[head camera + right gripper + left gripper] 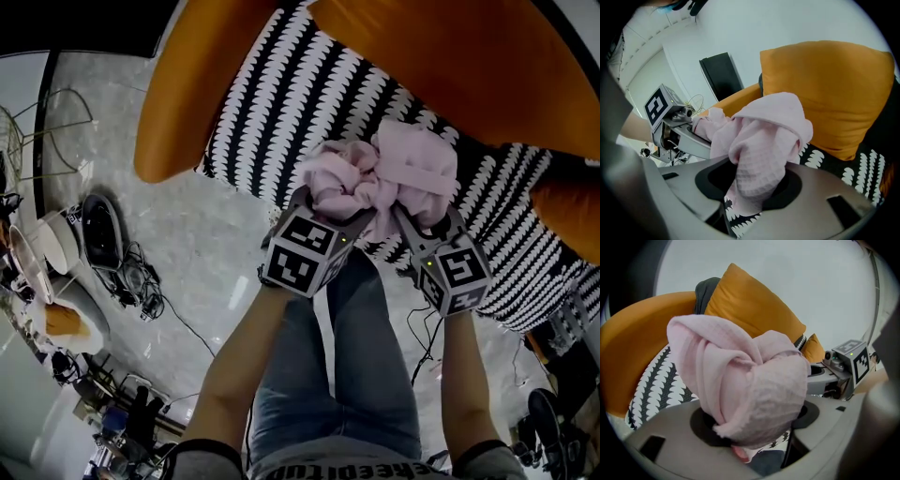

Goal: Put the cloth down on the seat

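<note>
The orange armchair fills the top of my head view. Its black-and-white patterned seat has an orange cushion propped at the back. The pink cloth is bunched in a wad over the front part of the seat, carried between my two claws. My left claw is clamped on one side of it, my right claw on the other, jaws wide round the bundle
</note>
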